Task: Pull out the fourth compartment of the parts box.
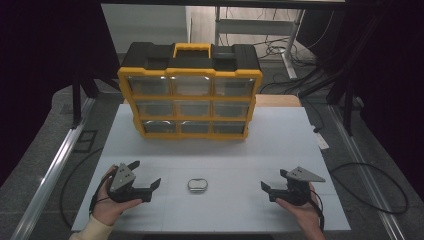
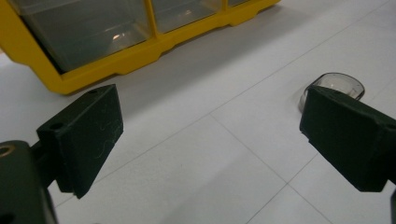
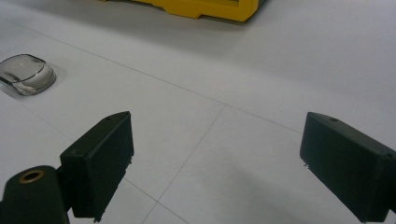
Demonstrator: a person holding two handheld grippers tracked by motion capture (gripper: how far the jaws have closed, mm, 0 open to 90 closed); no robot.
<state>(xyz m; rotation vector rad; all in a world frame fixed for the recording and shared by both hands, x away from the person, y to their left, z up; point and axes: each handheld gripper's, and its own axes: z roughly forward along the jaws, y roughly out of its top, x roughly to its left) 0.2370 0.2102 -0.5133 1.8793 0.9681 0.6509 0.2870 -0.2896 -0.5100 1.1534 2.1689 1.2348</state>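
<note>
A small clear oval container (image 1: 197, 184) lies on the white table (image 1: 280, 140), near its front and between my two grippers. My left gripper (image 1: 147, 173) rests to its left, open, with nothing between its jaws. In the left gripper view the container (image 2: 337, 83) peeks out from behind the right jaw of that gripper (image 2: 212, 135). My right gripper (image 1: 273, 179) sits to the container's right, also open and empty. From the right gripper (image 3: 217, 158) the container (image 3: 26, 73) lies far off to the upper left.
A yellow and black organizer (image 1: 190, 90) with several clear drawers and a yellow handle stands at the back middle of the table. Its yellow base (image 2: 116, 60) (image 3: 205, 8) shows in both gripper views. Cables lie on the floor to the right.
</note>
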